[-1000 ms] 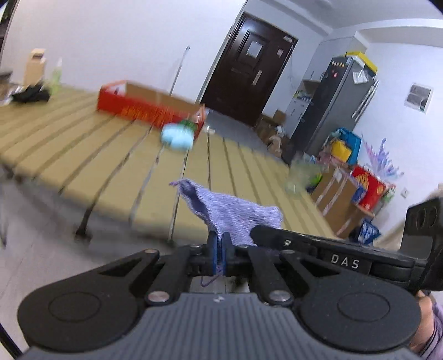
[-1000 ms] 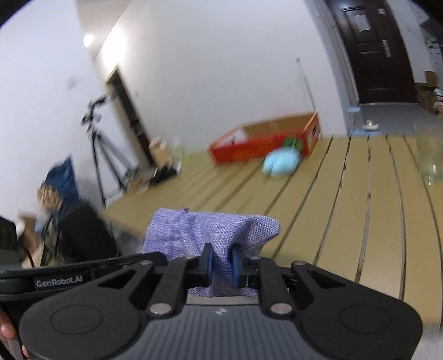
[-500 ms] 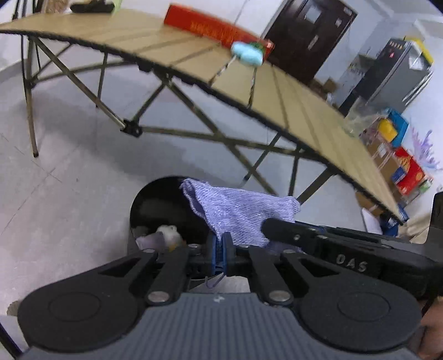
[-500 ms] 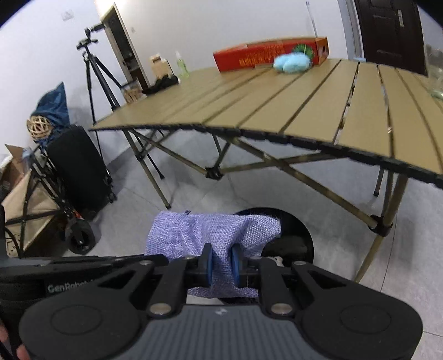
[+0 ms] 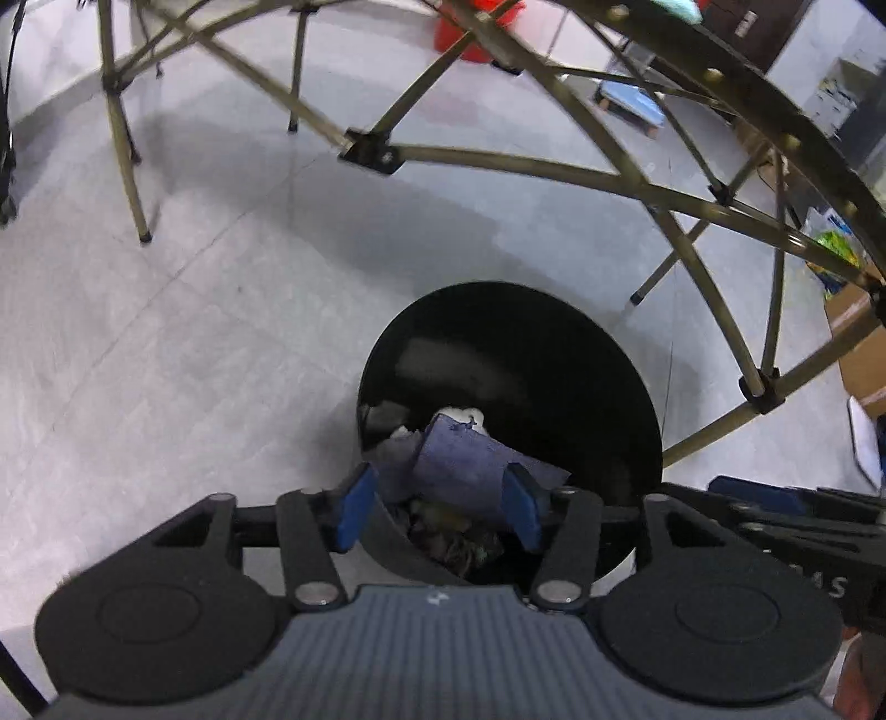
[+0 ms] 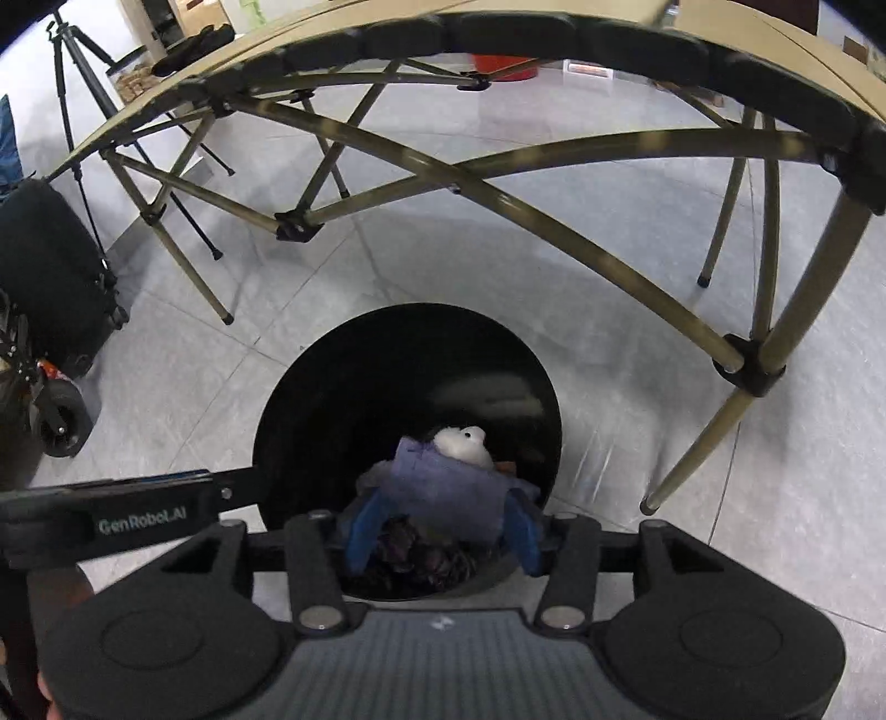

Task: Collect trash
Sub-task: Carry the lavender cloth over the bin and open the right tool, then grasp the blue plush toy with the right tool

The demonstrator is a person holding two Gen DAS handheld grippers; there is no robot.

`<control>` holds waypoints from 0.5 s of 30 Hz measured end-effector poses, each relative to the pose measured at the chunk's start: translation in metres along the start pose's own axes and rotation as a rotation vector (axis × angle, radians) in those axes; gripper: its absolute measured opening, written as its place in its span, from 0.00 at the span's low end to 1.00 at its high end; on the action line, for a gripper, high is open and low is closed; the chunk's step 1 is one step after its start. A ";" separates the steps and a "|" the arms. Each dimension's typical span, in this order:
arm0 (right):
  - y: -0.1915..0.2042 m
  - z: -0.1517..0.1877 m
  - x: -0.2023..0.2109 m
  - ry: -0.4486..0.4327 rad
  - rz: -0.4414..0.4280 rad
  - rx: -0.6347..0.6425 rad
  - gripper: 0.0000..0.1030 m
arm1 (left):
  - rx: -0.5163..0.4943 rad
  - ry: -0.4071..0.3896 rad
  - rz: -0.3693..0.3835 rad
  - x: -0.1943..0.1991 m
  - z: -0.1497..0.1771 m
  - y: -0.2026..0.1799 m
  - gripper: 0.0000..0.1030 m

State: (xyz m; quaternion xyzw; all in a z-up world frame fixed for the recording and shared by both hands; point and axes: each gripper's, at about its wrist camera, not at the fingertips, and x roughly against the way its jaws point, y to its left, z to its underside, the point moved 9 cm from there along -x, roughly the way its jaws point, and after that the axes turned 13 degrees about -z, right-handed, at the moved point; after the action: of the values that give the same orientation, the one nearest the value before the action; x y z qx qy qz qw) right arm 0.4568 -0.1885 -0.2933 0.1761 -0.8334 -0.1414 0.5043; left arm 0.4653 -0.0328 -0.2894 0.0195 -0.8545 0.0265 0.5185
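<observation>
Both grippers open over the black bin, the purple cloth inside it

At the top of both frames we see the folding desk [image 6: 581, 33] from below, its olive legs crossing over the grey tiled floor [image 5: 166, 332]. The round black bin [image 5: 554, 343] fills the lower middle of each view — the purple cloth [image 5: 459, 465] lies in it on top of crumpled white paper [image 6: 462, 440] and darker scraps. Our left gripper [image 5: 437, 507] and right gripper [image 6: 443, 531] both stand wide, blue pads spread on either side of the cloth, holding nothing. A black tripod [image 6: 77, 83] stands at the right view's upper left.
</observation>
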 end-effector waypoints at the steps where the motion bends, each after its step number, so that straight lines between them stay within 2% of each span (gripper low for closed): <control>1: -0.001 0.000 -0.001 0.005 -0.003 -0.003 0.47 | -0.010 -0.015 -0.003 0.003 0.000 -0.002 0.57; 6: -0.006 -0.004 0.003 -0.010 0.016 0.006 0.47 | -0.028 -0.032 -0.019 0.007 -0.002 -0.004 0.57; 9: 0.001 -0.009 0.025 -0.069 0.015 0.023 0.47 | -0.045 -0.013 -0.042 0.023 -0.003 0.001 0.57; 11: 0.014 -0.014 0.053 -0.127 -0.021 0.049 0.47 | -0.059 -0.082 -0.007 0.055 -0.013 0.003 0.59; 15: 0.041 -0.044 0.125 -0.293 -0.155 0.106 0.47 | -0.062 -0.272 0.127 0.131 -0.056 0.000 0.75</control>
State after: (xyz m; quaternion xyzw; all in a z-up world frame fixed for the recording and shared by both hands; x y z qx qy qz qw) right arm 0.4360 -0.2087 -0.1576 0.2436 -0.8883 -0.1601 0.3550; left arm 0.4545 -0.0303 -0.1474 -0.0473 -0.9166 0.0301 0.3957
